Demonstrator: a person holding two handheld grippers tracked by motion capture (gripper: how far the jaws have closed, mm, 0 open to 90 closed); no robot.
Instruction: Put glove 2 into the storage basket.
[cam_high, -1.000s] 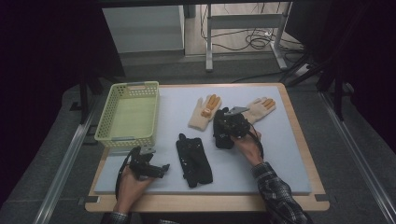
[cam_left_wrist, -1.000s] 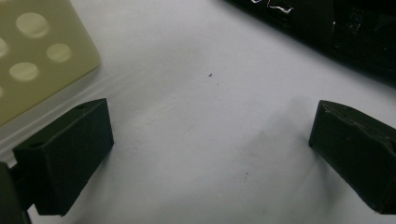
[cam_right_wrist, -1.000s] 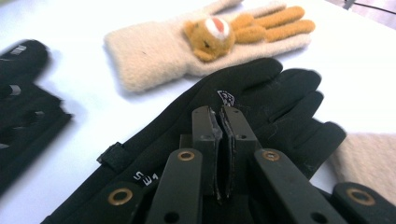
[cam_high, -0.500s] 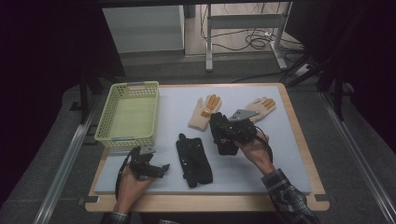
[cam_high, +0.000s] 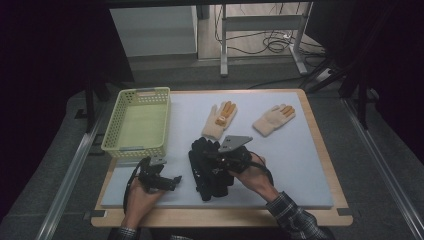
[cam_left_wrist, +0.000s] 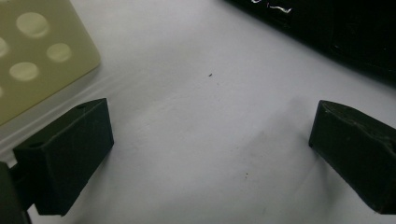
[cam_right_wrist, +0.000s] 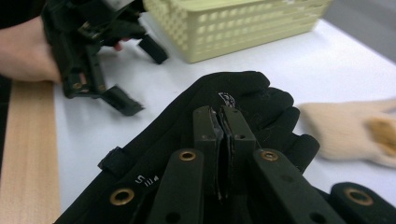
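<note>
My right gripper (cam_right_wrist: 223, 140) is shut on a black glove (cam_right_wrist: 233, 95), with the fabric pinched between its pads. In the high view this gripper (cam_high: 202, 159) holds the glove (cam_high: 200, 149) low over the near middle of the mat. It is right above a second black glove (cam_high: 207, 187) lying there, and the two merge into one dark mass. My left gripper (cam_high: 170, 181) rests on the mat at the near left, jaws open with nothing between them (cam_left_wrist: 215, 154). Two tan gloves (cam_high: 219, 120) (cam_high: 274, 119) lie farther back.
A pale yellow perforated basket (cam_high: 135, 148) stands at the left of the grey mat (cam_high: 305, 165); its corner (cam_left_wrist: 37, 56) is close to my left gripper. The wooden table edge (cam_high: 225, 219) runs along the near side. Bare mat lies to the right.
My right gripper has carried the black glove from beside the tan gloves leftward and toward the near edge, up to the other black glove. The left gripper has stayed put.
</note>
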